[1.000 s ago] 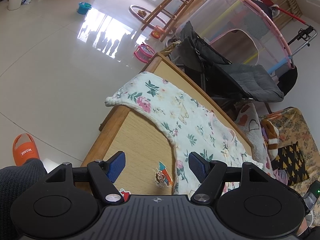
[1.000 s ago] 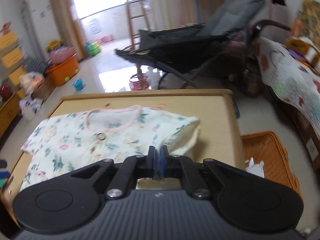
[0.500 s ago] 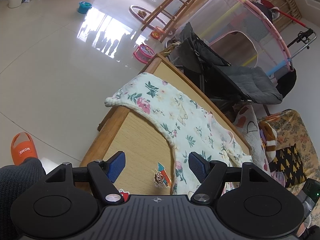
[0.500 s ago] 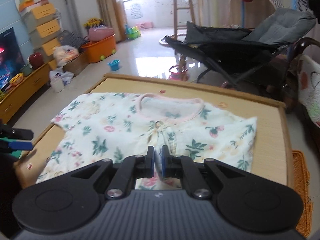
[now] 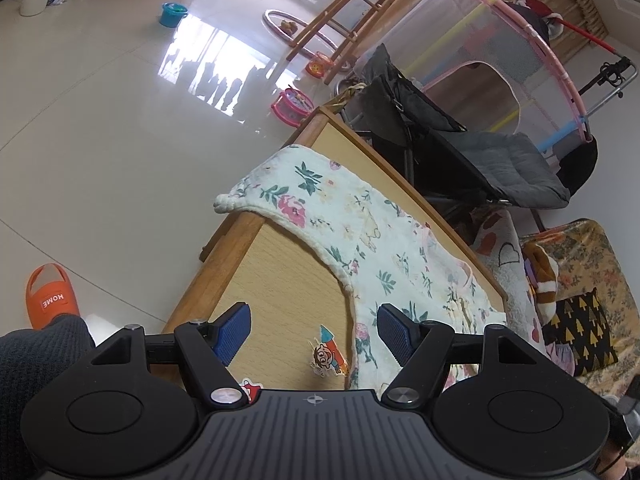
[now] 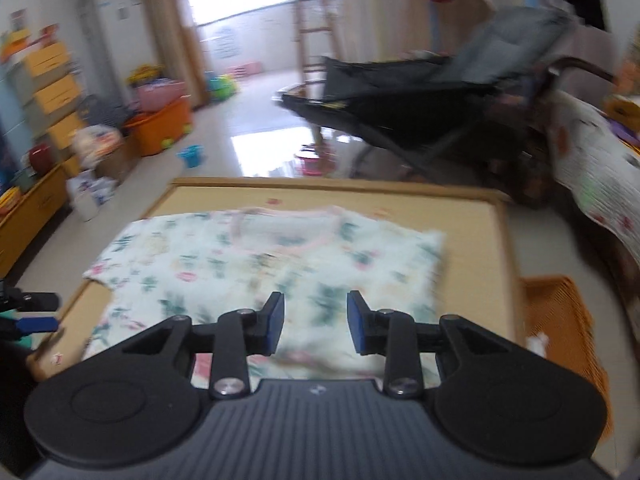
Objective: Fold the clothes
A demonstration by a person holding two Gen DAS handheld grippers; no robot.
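A cream floral baby top (image 6: 260,256) with a pink neckline lies flat on the low wooden table (image 6: 472,240). My right gripper (image 6: 316,322) hovers over its near hem. Its jaws are opening and nothing is gripped between the blue pads; the cloth lies below them. This view is blurred by motion. In the left wrist view the same top (image 5: 360,232) drapes over the table's left edge (image 5: 240,236). My left gripper (image 5: 314,332) stands open over bare wood beside the hem, holding nothing. It also shows at the left edge of the right view as the left gripper (image 6: 40,312).
A black stroller (image 5: 460,148) stands behind the table. An orange basket (image 6: 560,320) sits on the floor to the table's right. An orange slipper (image 5: 50,296) lies left of the table. Stickers (image 5: 326,354) mark the wood. A sofa with cushions (image 5: 580,328) is at the right.
The right gripper's jaws, shut half a second ago, have parted. The right wrist view has swung and is blurred. The left gripper and its view are unchanged.
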